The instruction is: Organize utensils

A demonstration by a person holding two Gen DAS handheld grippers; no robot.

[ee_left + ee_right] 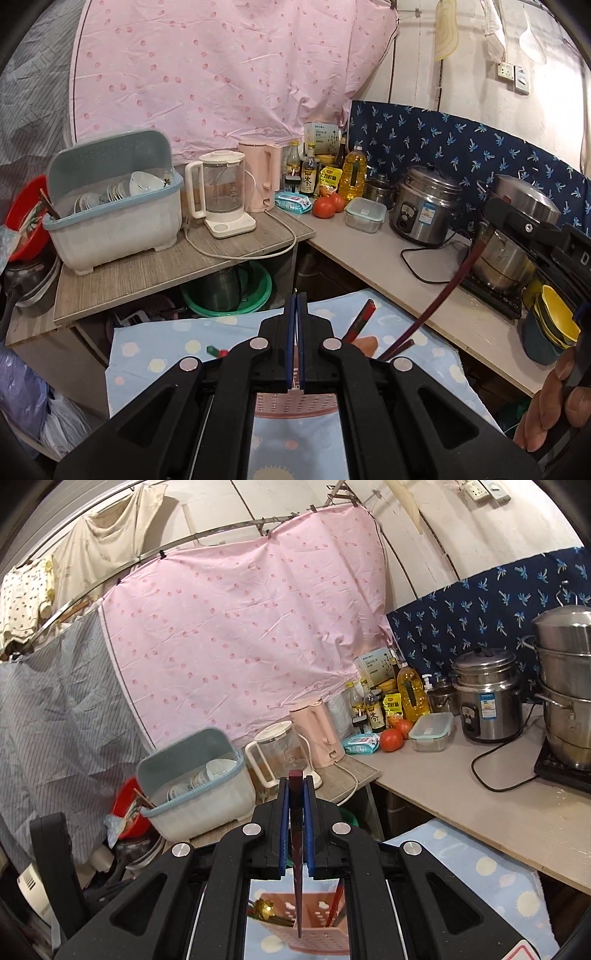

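Note:
My right gripper (pixel 296 790) is shut on a dark red chopstick (pixel 296 849) that hangs point down over a pink perforated utensil holder (pixel 306 919). The holder has a gold spoon (pixel 266 908) and other chopsticks in it. In the left wrist view the right gripper (pixel 524 229) shows at the right with the same chopstick (pixel 439 295) slanting down to the holder (pixel 295 402). My left gripper (pixel 296 299) is shut with nothing between its pads, low over the holder. Another chopstick (pixel 360 321) sticks up from the holder.
The holder stands on a light blue dotted cloth (pixel 155 350). A small red-green item (pixel 217 351) lies on it. A dish rack (pixel 110 218) with bowls, kettles (pixel 221 192), bottles, tomatoes (pixel 328 205), rice cooker (pixel 424 206) and steel pots (pixel 509 240) fill the counters behind.

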